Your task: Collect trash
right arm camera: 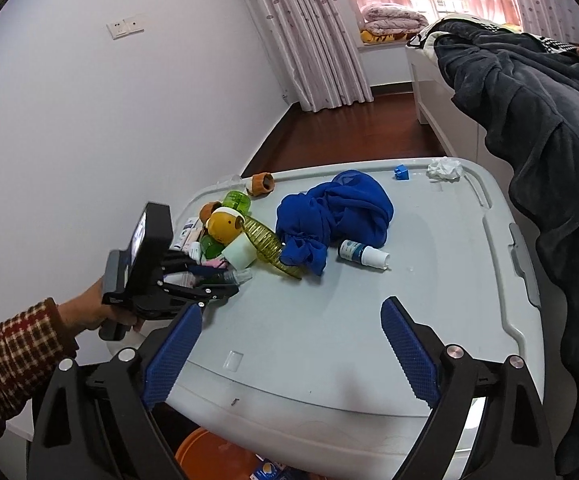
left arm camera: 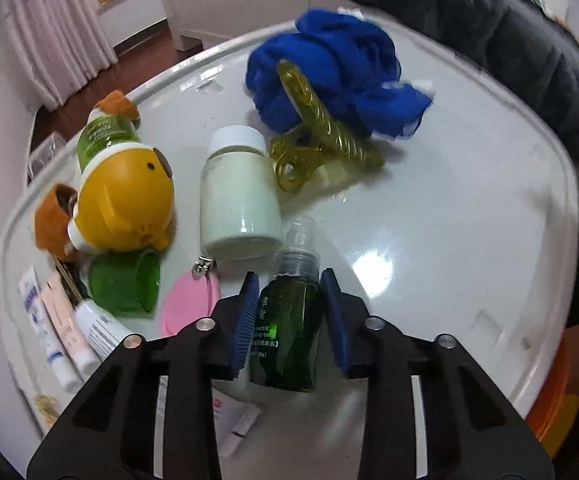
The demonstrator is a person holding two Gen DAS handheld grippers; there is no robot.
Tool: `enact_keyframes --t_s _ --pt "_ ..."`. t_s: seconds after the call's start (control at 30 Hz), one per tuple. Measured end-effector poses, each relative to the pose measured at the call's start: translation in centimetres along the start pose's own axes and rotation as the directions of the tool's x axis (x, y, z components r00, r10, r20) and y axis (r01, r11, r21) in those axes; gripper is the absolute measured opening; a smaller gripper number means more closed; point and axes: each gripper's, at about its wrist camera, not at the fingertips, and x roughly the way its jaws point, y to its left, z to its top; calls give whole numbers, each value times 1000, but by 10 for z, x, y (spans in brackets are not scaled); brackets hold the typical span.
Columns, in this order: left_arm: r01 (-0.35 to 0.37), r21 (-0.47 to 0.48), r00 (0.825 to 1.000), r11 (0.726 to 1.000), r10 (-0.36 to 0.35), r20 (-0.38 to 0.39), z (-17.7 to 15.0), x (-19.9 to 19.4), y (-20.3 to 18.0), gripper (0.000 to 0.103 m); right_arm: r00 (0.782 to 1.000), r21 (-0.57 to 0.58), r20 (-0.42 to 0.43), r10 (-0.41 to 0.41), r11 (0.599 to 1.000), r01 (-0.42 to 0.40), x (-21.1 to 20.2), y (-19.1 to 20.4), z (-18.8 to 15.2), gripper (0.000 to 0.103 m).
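Left wrist view showed a grey lid cluttered with toiletries, the left gripper closed around a small green spray bottle.
From largest to smallest: blue cloth, yellow toy bottle, white jar, amber clip. The right gripper hung wide open and empty over bare lid; crumpled tissue lay at the far edge.

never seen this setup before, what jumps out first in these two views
The crumpled blue cloth in the middle of the white bin lid grabs the eye, with a yellow-green hair claw lying against it. Up close, the left gripper is clamped on a small dark green spray bottle, beside a white jar and a yellow bear-shaped toy. The right gripper hangs open and empty.
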Motion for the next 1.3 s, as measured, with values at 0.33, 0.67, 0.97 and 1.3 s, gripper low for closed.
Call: enact_keyframes --t_s 0.33,0.67,0.97,1.3 --pt "15 -147 1000 989 -15 3 -16 -38 -27 31 997 -42 5 -80 996 80 5 -7 -1 90" --pt "119 -165 980 979 -89 177 -21 -79 -93 31 965 -426 -88 -246 885 186 106 -8 20 68" --pt "171 -167 972 971 -139 190 -19 -77 -90 31 949 -455 -165 -267 875 168 175 -40 39 61" --pt "173 -169 973 970 -141 185 -20 -78 -89 31 928 -387 -260 -268 909 154 187 -36 37 24"
